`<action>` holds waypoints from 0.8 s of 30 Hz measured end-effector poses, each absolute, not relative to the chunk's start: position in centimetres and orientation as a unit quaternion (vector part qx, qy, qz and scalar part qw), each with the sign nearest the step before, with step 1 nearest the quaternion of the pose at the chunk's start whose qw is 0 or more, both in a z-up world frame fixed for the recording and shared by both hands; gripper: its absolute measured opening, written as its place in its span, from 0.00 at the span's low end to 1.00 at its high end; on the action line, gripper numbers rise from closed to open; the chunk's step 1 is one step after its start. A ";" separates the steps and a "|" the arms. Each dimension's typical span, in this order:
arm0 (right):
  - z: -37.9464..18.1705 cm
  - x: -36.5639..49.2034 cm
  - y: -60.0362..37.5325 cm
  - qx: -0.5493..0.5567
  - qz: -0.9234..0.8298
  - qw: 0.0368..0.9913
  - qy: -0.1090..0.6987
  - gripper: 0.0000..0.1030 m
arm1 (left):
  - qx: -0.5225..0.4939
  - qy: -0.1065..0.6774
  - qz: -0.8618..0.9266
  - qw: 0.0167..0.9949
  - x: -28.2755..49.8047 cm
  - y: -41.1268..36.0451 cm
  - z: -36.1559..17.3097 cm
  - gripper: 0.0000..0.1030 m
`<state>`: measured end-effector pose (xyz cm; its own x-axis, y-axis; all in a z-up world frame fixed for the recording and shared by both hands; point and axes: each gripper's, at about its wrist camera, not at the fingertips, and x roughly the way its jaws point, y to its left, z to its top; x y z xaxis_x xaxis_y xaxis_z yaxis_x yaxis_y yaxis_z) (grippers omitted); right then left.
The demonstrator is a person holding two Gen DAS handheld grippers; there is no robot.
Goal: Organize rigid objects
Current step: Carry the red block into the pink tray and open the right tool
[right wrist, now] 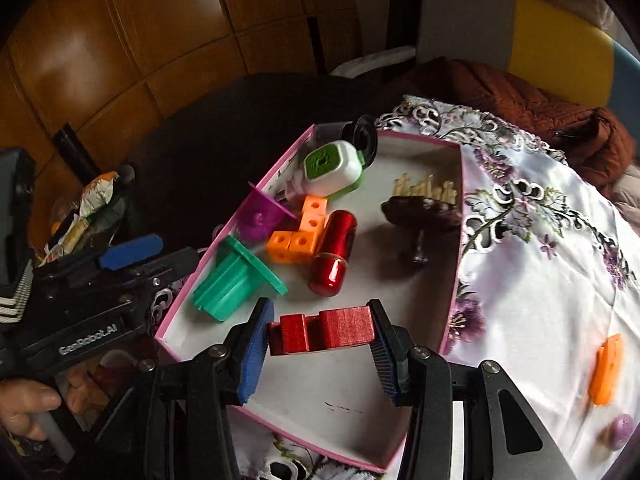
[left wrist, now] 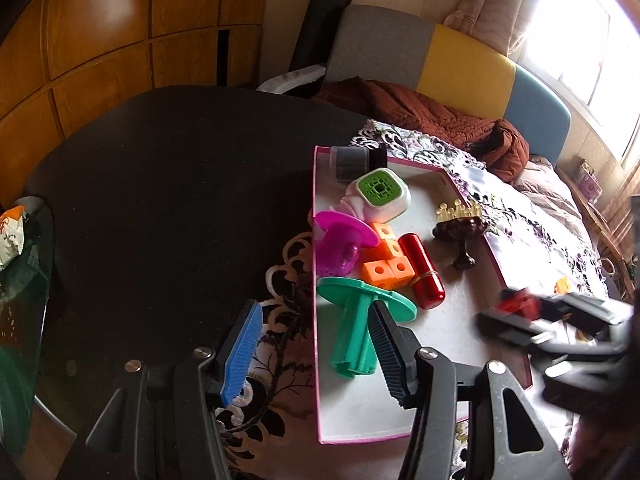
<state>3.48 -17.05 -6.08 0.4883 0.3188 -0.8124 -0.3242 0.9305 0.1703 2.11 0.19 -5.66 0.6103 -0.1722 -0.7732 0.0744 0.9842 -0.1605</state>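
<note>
Plainly, my right claw pinched the red block above the pink-rimmed box; my left claw stood spread, empty. Just ahead lay the green spool, then the red capsule. Next I judged lowering and releasing.

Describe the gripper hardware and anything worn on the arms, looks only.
Both grippers are black plastic with linked arms and silver screw heads. Each carries two ribbed blue finger pads. The left gripper's body bears white "GenRobot.AI" lettering. A black-and-white striped cuff shows behind it. No cables are visible.
</note>
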 end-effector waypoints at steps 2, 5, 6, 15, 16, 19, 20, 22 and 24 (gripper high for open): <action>-7.2 4.3 -16.2 0.000 0.184 0.857 0.481 0.46 | -0.057 0.437 -0.067 0.895 2.1 0.4 -5.8 0.54; -8.5 5.2 -15.2 0.001 0.182 0.851 0.493 0.47 | -0.057 0.438 -0.065 0.895 2.2 0.6 -5.9 0.54; -8.9 5.3 -14.9 -0.001 0.182 0.849 0.496 0.47 | -0.057 0.439 -0.064 0.894 2.2 0.6 -5.9 0.54; -7.3 4.1 -15.9 0.032 0.200 0.852 0.482 0.63 | -0.054 0.438 -0.061 0.895 2.2 0.6 -6.1 0.54; -6.9 3.7 -16.3 0.034 0.200 0.855 0.476 0.65 | -0.053 0.438 -0.062 0.895 2.2 0.6 -6.0 0.54; -5.8 3.0 -17.8 0.038 0.193 0.864 0.464 0.66 | -0.053 0.437 -0.063 0.896 2.2 0.4 -6.0 0.54; -5.5 2.8 -18.3 0.037 0.188 0.867 0.460 0.67 | -0.052 0.436 -0.063 0.896 2.1 0.3 -5.9 0.54; -4.9 2.2 -19.4 0.035 0.175 0.875 0.451 0.68 | -0.048 0.435 -0.064 0.897 2.1 0.2 -5.8 0.54; -4.3 2.0 -20.6 0.034 0.160 0.881 0.443 0.72 | -0.046 0.433 -0.065 0.898 2.0 0.0 -5.7 0.54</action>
<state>2.01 -20.56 -4.31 0.5556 0.3121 -0.7706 -0.2525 0.9464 0.2013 1.99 -0.01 -5.69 0.6162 -0.1566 -0.7719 0.0771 0.9873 -0.1388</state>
